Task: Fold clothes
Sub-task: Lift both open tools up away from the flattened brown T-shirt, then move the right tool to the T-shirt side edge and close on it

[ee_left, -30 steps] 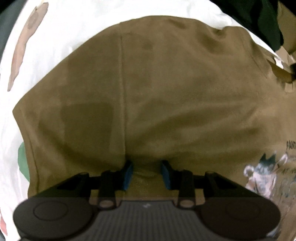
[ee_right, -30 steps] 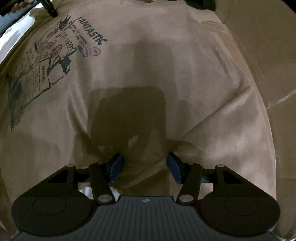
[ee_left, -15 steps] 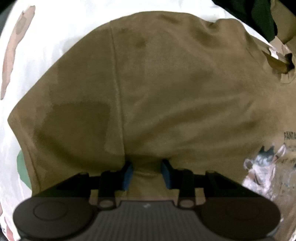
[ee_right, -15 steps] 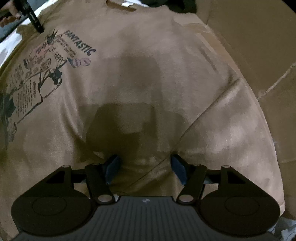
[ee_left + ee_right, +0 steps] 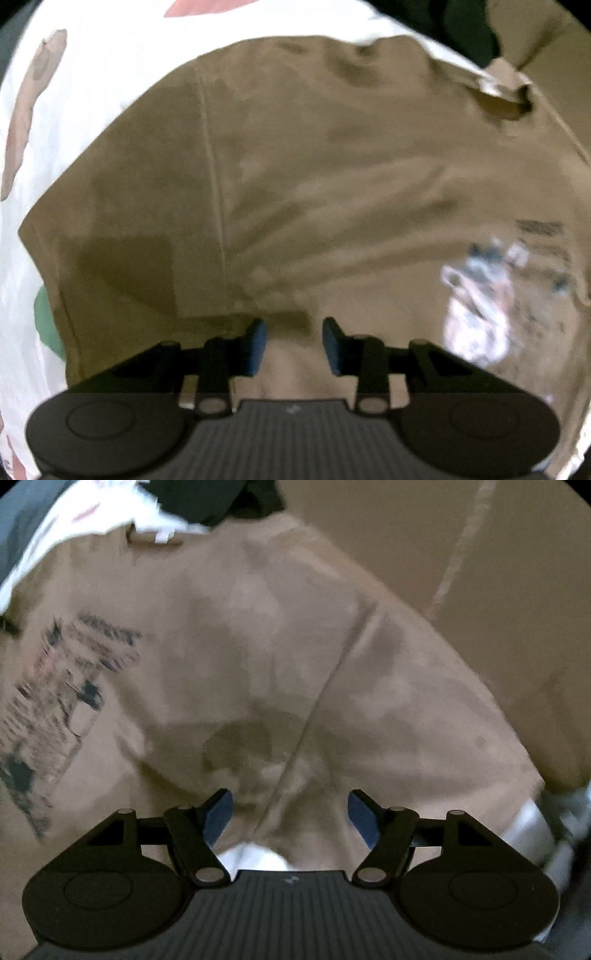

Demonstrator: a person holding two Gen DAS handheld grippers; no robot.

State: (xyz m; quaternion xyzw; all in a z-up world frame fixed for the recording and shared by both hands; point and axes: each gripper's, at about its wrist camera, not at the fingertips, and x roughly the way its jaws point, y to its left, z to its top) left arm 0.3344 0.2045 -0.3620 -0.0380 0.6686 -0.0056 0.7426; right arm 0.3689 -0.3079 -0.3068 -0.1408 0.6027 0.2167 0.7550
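1. I am at the hem end of the tan T-shirt (image 5: 332,166), which lies spread flat on a white printed sheet (image 5: 92,74), its collar (image 5: 506,85) at the far end and its printed graphic (image 5: 62,686) face up between my two hands.

2. My left gripper (image 5: 293,345) has its jaws narrowing around a small tuck of the shirt's fabric. Cloth sits between the blue pads (image 5: 256,345), and creases fan out from that spot, but I cannot tell whether the pads press firmly on it.

3. My right gripper (image 5: 290,819) is letting go: its jaws are opening, the pads stand clear on both sides, and the shirt's cloth lies loose beneath them with a bit of white sheet showing at the hem.

4. I judge the step in hand to be the start of a fold, with the garment laid out but not yet doubled over.

5. Next I need both grippers pinching matching points on the hem or sides, so my right one must re-seat and clamp before anything is lifted evenly.

6. A cardboard box (image 5: 480,572) stands just beside the shirt's right edge, and dark clothing (image 5: 221,498) lies beyond the collar. Both crowd the room for carrying the hem forward.
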